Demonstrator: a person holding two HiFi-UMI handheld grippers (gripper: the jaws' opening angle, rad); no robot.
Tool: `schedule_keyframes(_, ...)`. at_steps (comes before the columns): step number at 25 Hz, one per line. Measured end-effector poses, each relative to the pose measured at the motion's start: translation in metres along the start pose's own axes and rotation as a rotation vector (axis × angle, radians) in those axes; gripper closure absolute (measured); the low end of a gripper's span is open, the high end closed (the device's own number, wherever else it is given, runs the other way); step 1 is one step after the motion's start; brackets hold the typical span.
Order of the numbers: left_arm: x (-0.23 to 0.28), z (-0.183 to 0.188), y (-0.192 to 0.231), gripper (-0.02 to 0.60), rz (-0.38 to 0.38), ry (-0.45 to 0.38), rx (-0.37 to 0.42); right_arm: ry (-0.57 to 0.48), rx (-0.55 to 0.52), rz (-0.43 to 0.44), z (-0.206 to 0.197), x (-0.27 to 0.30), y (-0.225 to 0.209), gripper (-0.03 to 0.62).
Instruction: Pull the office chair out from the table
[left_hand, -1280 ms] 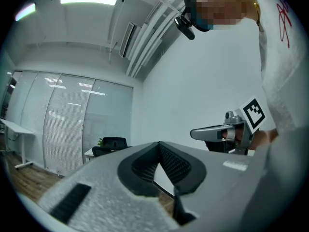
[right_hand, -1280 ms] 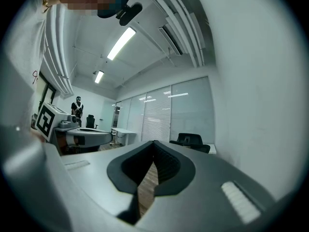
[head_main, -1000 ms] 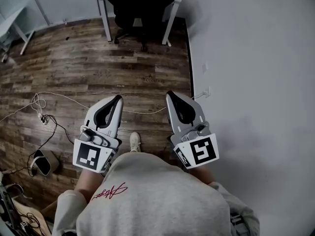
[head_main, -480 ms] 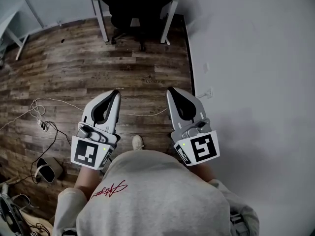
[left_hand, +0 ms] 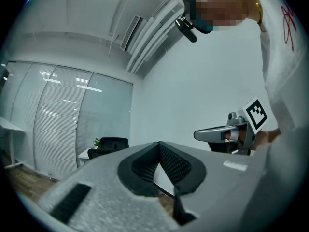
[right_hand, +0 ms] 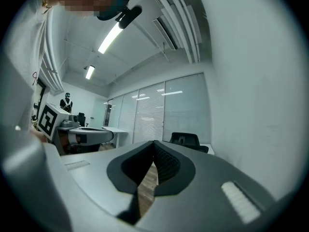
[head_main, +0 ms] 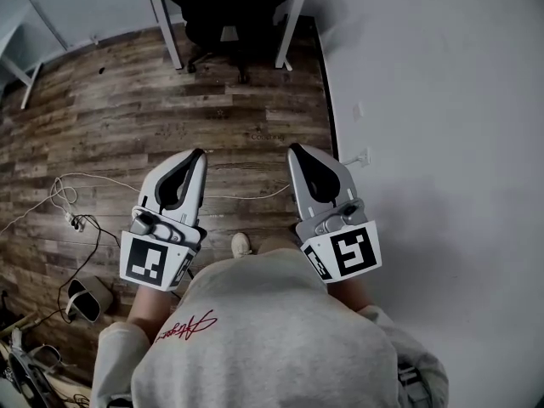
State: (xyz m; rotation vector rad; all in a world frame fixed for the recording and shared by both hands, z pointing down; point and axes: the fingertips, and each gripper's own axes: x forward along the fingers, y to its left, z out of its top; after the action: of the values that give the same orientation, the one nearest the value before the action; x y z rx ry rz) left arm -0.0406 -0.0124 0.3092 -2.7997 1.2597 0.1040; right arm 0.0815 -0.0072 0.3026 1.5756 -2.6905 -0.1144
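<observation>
A black office chair (head_main: 229,7) stands tucked under a white table (head_main: 289,24) at the far end of the room, against the right wall. It also shows small in the left gripper view (left_hand: 110,145) and the right gripper view (right_hand: 187,140). My left gripper (head_main: 200,155) and right gripper (head_main: 293,150) are held side by side in front of my chest, both pointing level toward the chair and still far from it. Both are shut with nothing between their jaws.
Wood-plank floor (head_main: 212,117) stretches between me and the chair. A white cable and a power strip (head_main: 72,219) lie on the floor at the left, with a dark object (head_main: 81,298) beside them. A grey wall (head_main: 425,143) with outlets runs along the right.
The view has moved forward across the floor toward the chair; the cable and power strip have slid back at the left. Both grippers stay shut and level.
</observation>
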Motion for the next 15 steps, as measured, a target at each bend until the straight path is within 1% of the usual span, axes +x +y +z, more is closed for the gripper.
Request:
schedule_keyframes(10, 0.0, 0.006, 0.013, 0.584, 0.029, -0.009, 0.004, -0.013, -0.003, 0.023, 0.004, 0.016, 0.0, 0.594)
schedule_keyframes(15, -0.001, 0.006, 0.018, 0.586, 0.031, -0.007, 0.007, -0.026, 0.0, 0.029, 0.007, 0.02, 0.005, 0.594)
